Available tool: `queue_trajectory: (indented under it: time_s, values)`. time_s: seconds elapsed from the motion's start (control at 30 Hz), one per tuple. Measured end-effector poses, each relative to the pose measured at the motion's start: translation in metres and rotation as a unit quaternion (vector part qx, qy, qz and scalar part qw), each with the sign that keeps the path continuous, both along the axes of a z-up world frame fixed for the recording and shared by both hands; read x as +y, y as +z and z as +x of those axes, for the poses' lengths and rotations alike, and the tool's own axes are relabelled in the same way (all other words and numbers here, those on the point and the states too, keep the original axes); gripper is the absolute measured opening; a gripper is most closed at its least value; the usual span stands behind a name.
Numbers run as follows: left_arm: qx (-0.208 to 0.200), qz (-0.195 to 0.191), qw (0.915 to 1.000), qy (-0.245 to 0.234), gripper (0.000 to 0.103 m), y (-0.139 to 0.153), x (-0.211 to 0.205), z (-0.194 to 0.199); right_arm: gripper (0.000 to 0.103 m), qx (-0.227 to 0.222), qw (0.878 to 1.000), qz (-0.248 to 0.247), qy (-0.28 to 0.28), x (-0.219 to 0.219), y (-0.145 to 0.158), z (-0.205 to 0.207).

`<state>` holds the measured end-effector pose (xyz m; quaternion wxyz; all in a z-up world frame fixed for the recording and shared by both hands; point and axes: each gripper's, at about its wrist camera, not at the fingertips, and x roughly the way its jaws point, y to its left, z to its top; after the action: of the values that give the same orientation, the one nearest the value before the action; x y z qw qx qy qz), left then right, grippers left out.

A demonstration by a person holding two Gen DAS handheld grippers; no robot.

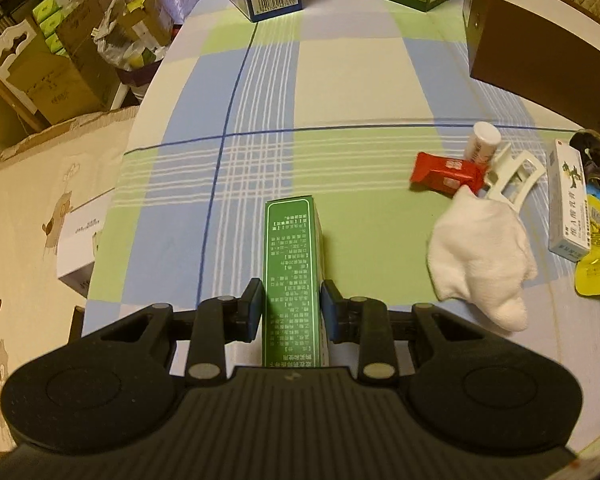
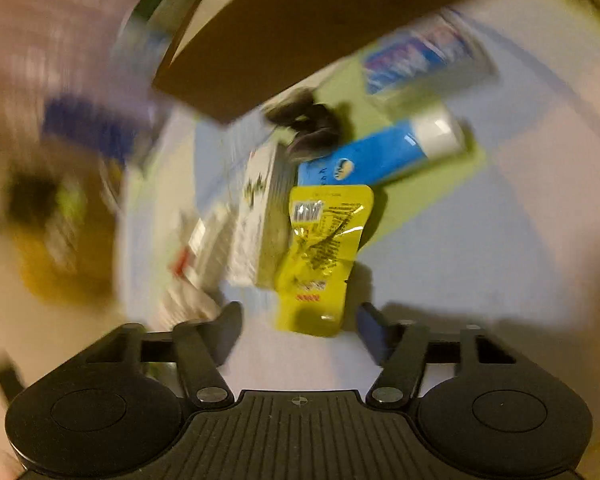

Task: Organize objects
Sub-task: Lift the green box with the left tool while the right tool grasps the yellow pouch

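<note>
Little looks sorted yet: ahead and right of the left tool [image 1: 290, 308], clenched on a green box [image 1: 292, 264], the table [image 1: 340, 80] carries a white cloth [image 1: 480, 256] and red packet [image 1: 446, 172], while the right tool [image 2: 300, 328], released, faces a yellow sachet [image 2: 320, 256].
</note>
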<state>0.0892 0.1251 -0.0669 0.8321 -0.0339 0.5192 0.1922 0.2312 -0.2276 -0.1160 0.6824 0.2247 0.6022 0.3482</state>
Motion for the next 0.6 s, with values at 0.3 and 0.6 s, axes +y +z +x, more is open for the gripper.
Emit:
queue_trajectory:
  time_s: [0.3,0.6]
  values:
    - [-0.004,-0.003,0.9999,-0.016,0.027,-0.001,0.011,0.005,0.042,0.094,0.983,0.087,-0.131,-0.001,-0.044,0.009]
    - [-0.005,-0.017,0.9996,-0.024,0.027,-0.005,0.013,0.004,0.017,0.074,0.987,0.051,-0.131,0.013,-0.036,0.021]
